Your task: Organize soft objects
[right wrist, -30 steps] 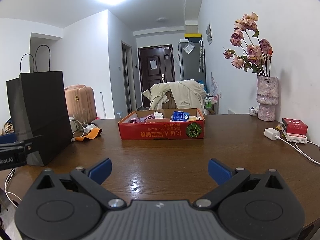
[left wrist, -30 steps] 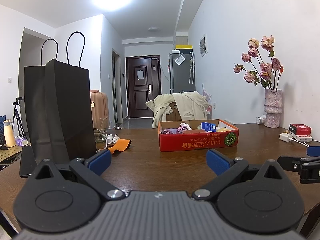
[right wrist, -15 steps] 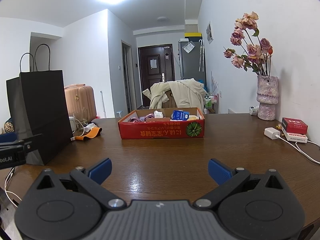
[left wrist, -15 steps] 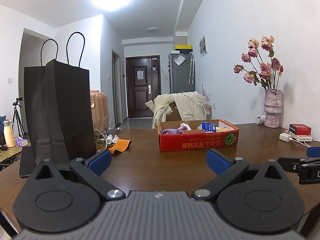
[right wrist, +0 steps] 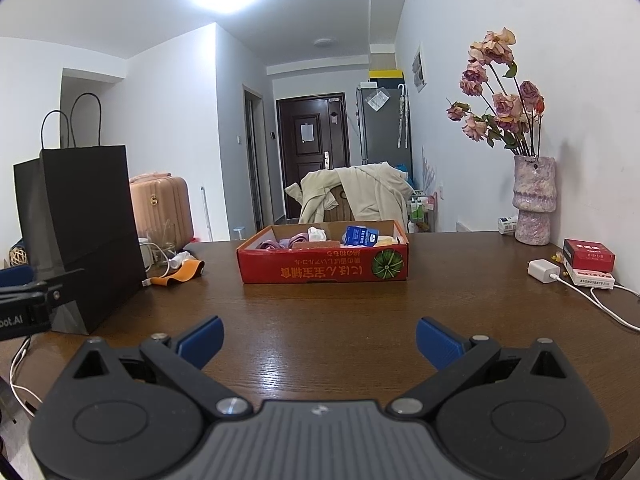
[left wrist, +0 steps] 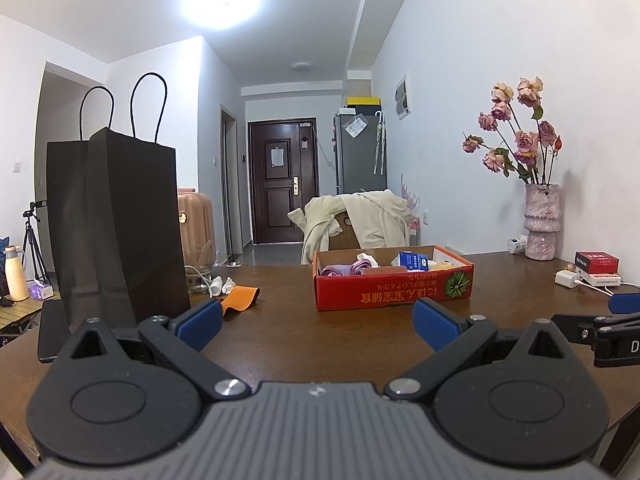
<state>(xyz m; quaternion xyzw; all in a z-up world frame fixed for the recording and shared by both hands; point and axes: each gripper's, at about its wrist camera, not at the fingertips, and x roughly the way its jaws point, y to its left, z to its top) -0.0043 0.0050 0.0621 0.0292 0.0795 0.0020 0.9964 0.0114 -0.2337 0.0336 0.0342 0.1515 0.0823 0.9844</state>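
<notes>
Left gripper (left wrist: 316, 322) and right gripper (right wrist: 318, 340): both spread, empty, unmoved over the last second. Red cardboard box (right wrist: 322, 270), far centre: contents unchanged, so no progress registers.

A red box (right wrist: 322, 270) printed with a green melon, a black bag (right wrist: 80, 236) and a brown wood-grained surface (right wrist: 320, 320) are seen.

"bot.AI" on left gripper (right wrist: 20, 320); "D" on right gripper (left wrist: 616, 344). Red box (right wrist: 324, 270) print upside down, unreadable.
</notes>
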